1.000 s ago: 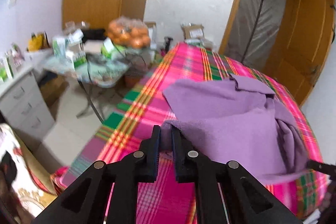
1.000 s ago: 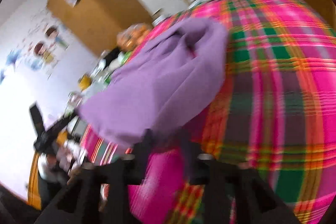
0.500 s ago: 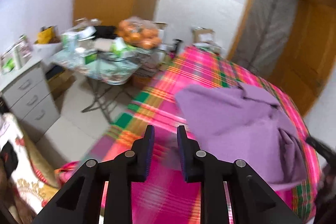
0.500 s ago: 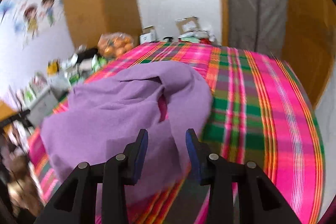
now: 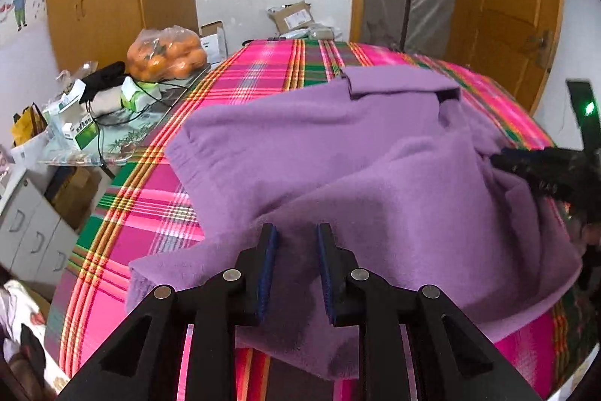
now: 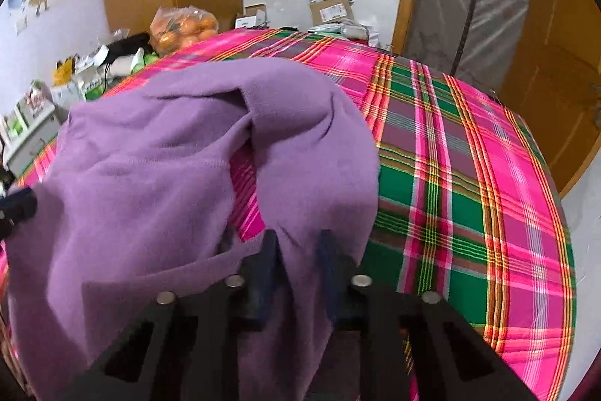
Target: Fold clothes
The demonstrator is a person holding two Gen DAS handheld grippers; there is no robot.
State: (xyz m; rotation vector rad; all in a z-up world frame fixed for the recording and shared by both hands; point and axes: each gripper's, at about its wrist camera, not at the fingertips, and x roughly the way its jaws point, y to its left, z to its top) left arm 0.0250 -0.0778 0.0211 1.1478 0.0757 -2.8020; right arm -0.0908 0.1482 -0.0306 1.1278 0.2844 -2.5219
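Observation:
A purple fleece garment (image 5: pixel 338 156) lies crumpled on a surface covered with a pink and green plaid cloth (image 5: pixel 263 70). My left gripper (image 5: pixel 296 243) hovers over the garment's near left part, open, with nothing between its pads. In the right wrist view the garment (image 6: pixel 150 175) bulges up in a fold, and the plaid cloth (image 6: pixel 469 175) shows bare on the right. My right gripper (image 6: pixel 298 247) is closing, and a fold of the garment's near edge fills the gap between its jaws. The right gripper's black tip (image 5: pixel 499 160) touches the garment's right side.
Left of the covered surface stands a cluttered side table with a bag of oranges (image 5: pixel 165 53), boxes and cables. White drawers (image 5: pixel 26 224) stand at the near left. Cartons (image 5: pixel 296 17) sit past the far end, near a wooden door (image 5: pixel 503 25).
My left gripper let go of the garment's corner, opened and moved in over the garment. My right gripper swung level, came onto the near edge and narrowed its jaws on the cloth.

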